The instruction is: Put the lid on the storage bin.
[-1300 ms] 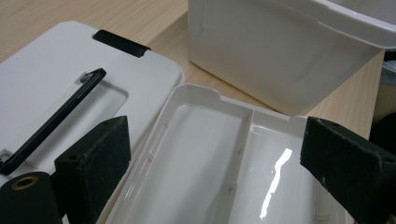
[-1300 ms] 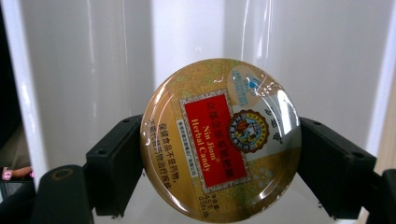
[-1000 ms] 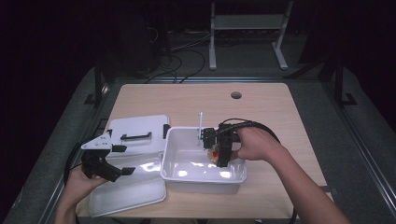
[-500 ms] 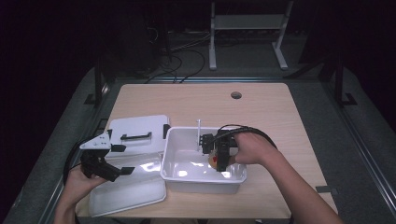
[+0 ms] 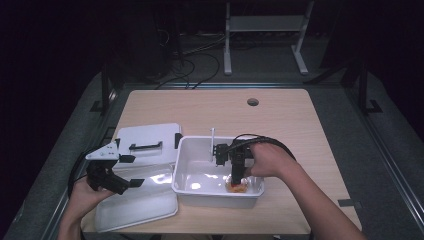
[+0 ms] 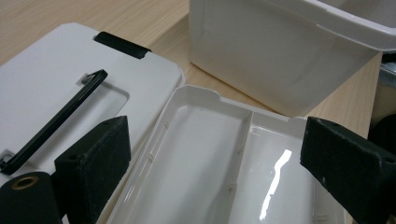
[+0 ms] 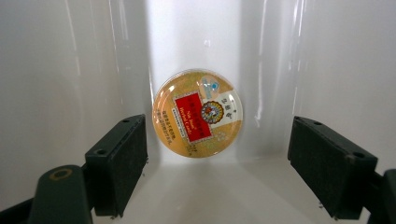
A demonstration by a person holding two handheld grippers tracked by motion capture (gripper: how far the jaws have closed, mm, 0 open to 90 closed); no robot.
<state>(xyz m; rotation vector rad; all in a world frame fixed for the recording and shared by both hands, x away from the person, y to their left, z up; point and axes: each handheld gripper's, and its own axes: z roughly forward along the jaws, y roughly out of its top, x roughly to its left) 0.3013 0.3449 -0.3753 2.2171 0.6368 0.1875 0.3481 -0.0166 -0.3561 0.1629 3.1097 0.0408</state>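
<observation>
Right gripper [image 7: 217, 161] jaws spread above round gold-and-red tin [image 7: 197, 113] at white plastic bin's [image 5: 186, 165] near-right corner; left gripper [image 6: 215, 172] jaws spread over shallow white tray [image 6: 205, 163]

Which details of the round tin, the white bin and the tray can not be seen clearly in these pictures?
- Round tin: small print on its label is too small to read in the right gripper view; in the high view the right gripper covers most of it.
- White bin: its top is cut off by the edge in the left gripper view.
- Tray: the black jaws hide its near corners in the left gripper view.
</observation>
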